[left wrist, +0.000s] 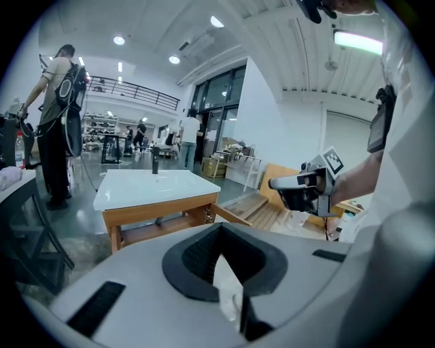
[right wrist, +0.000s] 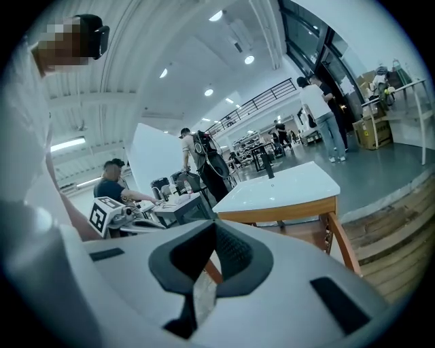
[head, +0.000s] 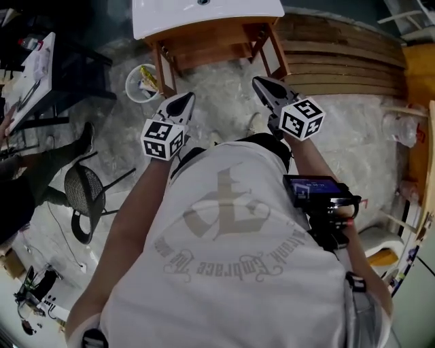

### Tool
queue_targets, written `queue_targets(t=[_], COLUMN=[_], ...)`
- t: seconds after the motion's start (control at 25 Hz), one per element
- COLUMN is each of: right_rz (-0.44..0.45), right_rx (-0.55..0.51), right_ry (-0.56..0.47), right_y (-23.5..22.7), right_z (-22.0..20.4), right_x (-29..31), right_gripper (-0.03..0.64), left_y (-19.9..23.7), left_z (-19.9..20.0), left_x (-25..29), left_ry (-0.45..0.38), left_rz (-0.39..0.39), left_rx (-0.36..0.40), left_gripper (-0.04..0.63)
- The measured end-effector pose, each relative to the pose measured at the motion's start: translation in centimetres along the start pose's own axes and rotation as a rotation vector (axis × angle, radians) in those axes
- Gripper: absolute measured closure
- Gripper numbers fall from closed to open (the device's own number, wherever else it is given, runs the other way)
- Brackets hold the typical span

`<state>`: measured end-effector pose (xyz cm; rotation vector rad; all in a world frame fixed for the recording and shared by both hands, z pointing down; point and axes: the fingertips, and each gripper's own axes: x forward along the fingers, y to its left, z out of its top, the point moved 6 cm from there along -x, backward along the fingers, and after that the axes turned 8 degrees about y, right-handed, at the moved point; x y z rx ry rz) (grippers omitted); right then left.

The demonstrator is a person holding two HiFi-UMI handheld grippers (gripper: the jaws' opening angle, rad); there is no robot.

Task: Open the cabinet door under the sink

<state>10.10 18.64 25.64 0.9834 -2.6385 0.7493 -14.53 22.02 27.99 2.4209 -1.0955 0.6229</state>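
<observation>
L gripper (head: 182,102) jaws closed, empty, held up in front of torso. Sink (head: 170,17) w/ cabinet (head: 204,47) well ahead, neither gripper near it. Door (left wrist: 232,214) on cabinet's R side looks swung out already, so task prob done. R gripper (head: 264,85) jaws closed, empty.

White sink top (head: 204,15). Cabinet (head: 204,47) of warm orange-brown wood. The left tongs (head: 185,100) and right tongs (head: 262,84) are pale grey with black textured pads. Each marker cube (head: 163,139) shows bold black squares on white. The person's T-shirt (head: 224,272) is white with a faded grey printed emblem and lettering. The floor (head: 340,129) is mottled grey. The planks (head: 340,54) are brown. The mesh chair (head: 85,190) is black. The bucket (head: 134,85) is white.
</observation>
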Motion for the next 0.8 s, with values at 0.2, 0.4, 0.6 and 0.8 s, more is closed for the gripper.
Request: queue_targets(t=[0.2, 0.4, 0.6, 0.8], right_rz=[-0.018, -0.03, -0.039, -0.04], right_rx=[0.016, 0.023, 0.016, 0.013], right_ry=[-0.011, -0.004, 0.007, 0.011], right_y=[0.11, 0.11, -0.12, 0.1], right_z=[-0.15, -0.64, -0.55, -0.47], right_x=[0.05, -0.32, -0.19, 0.49], right_gripper=[0.603, 0.603, 0.603, 0.603], left_y=[0.21, -0.01, -0.07, 0.56], left_z=[-0.03, -0.32, -0.5, -0.71], left_x=[-0.1, -0.05, 0.28, 0.21], left_ry=[0.024, 0.028, 0.035, 0.039], left_rz=[-0.017, -0.022, -0.034, -0.035], left_rx=[0.02, 0.023, 0.025, 0.027], left_gripper=[0.584, 0.584, 0.584, 0.584])
